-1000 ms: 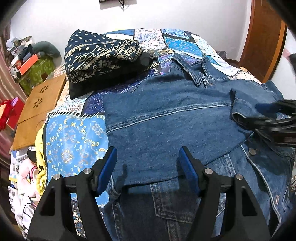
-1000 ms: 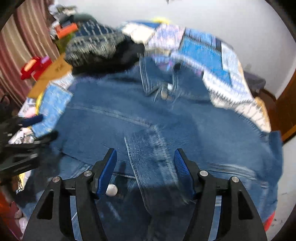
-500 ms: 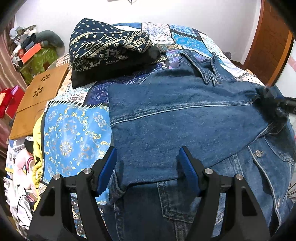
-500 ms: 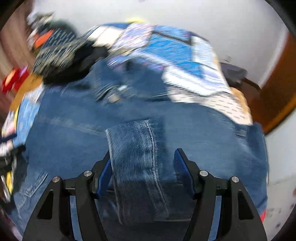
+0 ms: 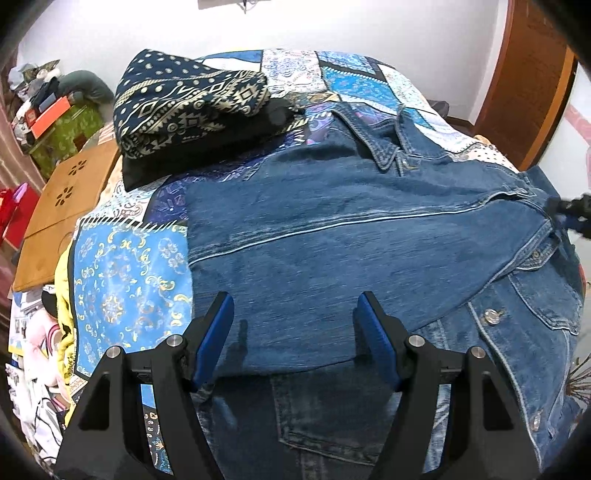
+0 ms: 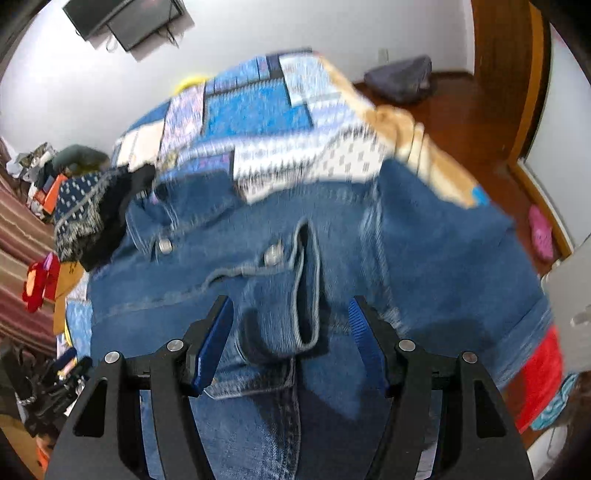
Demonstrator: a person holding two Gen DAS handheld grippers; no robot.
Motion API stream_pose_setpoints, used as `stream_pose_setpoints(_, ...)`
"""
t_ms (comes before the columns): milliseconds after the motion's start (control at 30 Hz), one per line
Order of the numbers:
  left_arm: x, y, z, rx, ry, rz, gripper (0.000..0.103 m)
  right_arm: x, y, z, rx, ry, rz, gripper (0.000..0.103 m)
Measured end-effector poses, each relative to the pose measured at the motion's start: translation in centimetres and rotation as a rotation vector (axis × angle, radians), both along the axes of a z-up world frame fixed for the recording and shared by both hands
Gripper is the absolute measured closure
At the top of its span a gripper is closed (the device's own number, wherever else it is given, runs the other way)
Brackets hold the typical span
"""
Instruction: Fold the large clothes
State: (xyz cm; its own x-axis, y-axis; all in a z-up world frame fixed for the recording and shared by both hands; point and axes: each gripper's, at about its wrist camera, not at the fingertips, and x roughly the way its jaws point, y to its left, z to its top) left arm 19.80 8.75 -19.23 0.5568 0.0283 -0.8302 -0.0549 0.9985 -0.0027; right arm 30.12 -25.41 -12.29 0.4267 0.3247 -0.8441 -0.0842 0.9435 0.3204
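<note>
Left gripper: jaws spread wide, blue pads apart, nothing between them; it hovers over the near edge of a folded-over panel of the denim jacket. Right gripper: jaws likewise spread, not clamped; the sleeve cuff sits in the gap between the pads, its opening facing the camera, a metal button just above it. Whether the cuff touches either pad cannot be told, as that view is motion-blurred. In the left wrist view the tip of the right gripper shows at the far right edge, at the jacket's right side. Jacket lies spread on the patchwork bedspread, collar pointing toward the far wall, one sleeve laid across the body from left to right; button placket and chest pocket show at the near right. Beyond the jacket, at the far left of the bed, a folded navy patterned cloth rests on a black garment, near the collar but apart from it. Left of the bed: a wooden board with flower cut-outs, a green-covered stand with clutter, red items lower down. Right of the bed: a wooden door and, in the right wrist view, a pink slipper on the floor. A dark screen is mounted high on the white wall.
</note>
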Motion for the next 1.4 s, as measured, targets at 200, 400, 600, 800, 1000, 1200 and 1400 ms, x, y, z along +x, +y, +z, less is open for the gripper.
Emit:
stream_pose_setpoints(200, 0.1, -1.0, 0.6, 0.028, -0.006, -0.028, 0.035, -1.0, 1.7, -0.6, -0.052, -0.097, 0.034, 0.056)
stream_pose_setpoints(400, 0.4, -1.5, 1.4, 0.015, -0.023, -0.038, 0.035, -1.6, 1.9, 0.9, -0.073, -0.165, 0.095, 0.083)
stream_pose_setpoints(600, 1.3, -2.8, 1.2, 0.0, -0.017, -0.072, 0.035, -3.7, 1.6, 4.8, -0.103, -0.302, 0.095, 0.097)
stream_pose_setpoints(800, 1.9, -3.7, -0.7, -0.015, 0.04, -0.088, 0.035, -3.1, 0.0, 0.8, -0.132, -0.174, 0.065, 0.096)
stream_pose_setpoints(1000, 2.2, -4.3, -0.7, -0.011, 0.055, -0.108, 0.035, -4.2, -1.1, 0.8, -0.172, -0.18, 0.051, 0.09)
stream_pose_setpoints(1200, 2.8, -5.6, 2.0, -0.01, -0.025, -0.119, 0.035, -5.3, -4.1, 3.2, -0.128, -0.201, 0.024, 0.062)
stream_pose_setpoints(1400, 3.7, -7.4, 4.5, -0.035, -0.095, -0.126, 0.035, -5.6, -9.8, 3.9, -0.043, -0.195, -0.145, 0.038)
